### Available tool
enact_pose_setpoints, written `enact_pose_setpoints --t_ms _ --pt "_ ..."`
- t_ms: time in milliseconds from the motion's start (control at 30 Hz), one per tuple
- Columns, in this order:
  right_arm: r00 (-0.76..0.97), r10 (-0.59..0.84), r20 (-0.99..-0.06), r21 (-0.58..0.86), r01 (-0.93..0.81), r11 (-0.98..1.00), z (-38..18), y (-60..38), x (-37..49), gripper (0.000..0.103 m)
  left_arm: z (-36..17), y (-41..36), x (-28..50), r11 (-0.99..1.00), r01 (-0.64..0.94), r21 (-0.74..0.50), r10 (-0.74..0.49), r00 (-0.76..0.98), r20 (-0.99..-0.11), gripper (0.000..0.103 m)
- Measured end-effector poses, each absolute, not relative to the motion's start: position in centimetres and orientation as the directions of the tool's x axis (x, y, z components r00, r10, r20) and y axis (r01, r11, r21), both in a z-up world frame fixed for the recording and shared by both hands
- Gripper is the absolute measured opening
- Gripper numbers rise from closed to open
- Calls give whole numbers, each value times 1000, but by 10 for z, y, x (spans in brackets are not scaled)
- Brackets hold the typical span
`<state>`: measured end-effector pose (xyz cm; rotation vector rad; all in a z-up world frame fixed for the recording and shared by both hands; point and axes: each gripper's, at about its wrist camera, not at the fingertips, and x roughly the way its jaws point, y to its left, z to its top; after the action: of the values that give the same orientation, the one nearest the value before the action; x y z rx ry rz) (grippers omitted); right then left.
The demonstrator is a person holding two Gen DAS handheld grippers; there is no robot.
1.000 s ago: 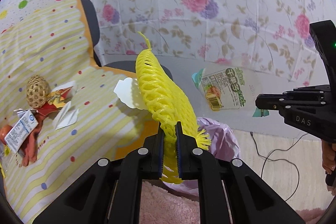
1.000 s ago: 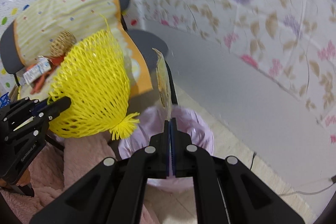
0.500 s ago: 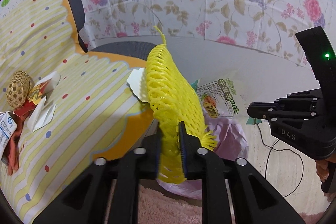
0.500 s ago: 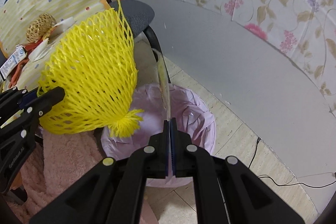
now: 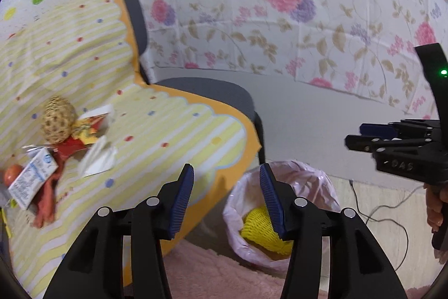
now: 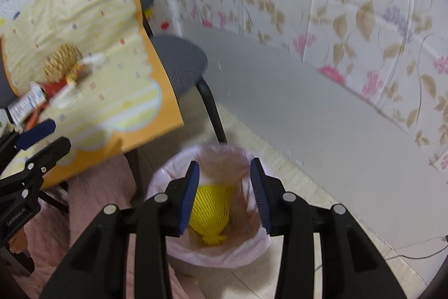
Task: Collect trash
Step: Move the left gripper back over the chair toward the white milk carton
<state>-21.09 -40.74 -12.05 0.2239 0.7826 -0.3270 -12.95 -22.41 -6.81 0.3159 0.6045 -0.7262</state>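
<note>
A bin lined with a pink bag (image 5: 308,181) (image 6: 253,251) stands on the floor beside the chair. The yellow foam net (image 5: 263,229) (image 6: 211,206) lies inside it. My left gripper (image 5: 226,201) hangs above the bin's left rim, jaws opening, nothing between them. My right gripper (image 6: 224,195) hovers over the bin, jaws opening and bare; the net shows far below the gap. The right gripper (image 5: 355,138) also shows at the right of the left wrist view. More trash sits on the yellow striped cloth (image 5: 168,136): a tan net ball (image 5: 57,121), a red wrapper (image 5: 72,146), white paper (image 5: 98,159).
A grey chair (image 6: 182,60) holds the cloth; its black leg (image 6: 211,114) stands beside the bin. A flowered sheet (image 5: 280,4) hangs on the wall behind. A black cable (image 5: 386,215) runs across the floor at right. Pink fuzzy fabric (image 5: 212,273) lies below the grippers.
Both grippers have opened. The yellow net left the left gripper and dropped into the bin. The plastic label that the right gripper pinched is gone from it.
</note>
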Motion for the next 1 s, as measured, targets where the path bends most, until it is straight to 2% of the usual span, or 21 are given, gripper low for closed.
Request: enact_pose_setpoints --t_ms 233,633,733,1000 --pt "767 -124 -630 118 252 961 -82 -380 -202 38 -56 -168 -115 808 589 7 -457 636 -622 51" --pt "781 49 -622 66 -10 998 -70 -293 -143 38 -42 -75 -97 930 367 -26 -308 736 -603 51" --pt "767 89 -636 63 -64 996 -74 -276 -123 38 -42 -50 -87 957 289 -31 -249 757 -604 59" --pt "738 163 -655 83 -143 986 -87 -241 -70 56 -50 -5 -62 991 131 -26 -120 780 -614 63"
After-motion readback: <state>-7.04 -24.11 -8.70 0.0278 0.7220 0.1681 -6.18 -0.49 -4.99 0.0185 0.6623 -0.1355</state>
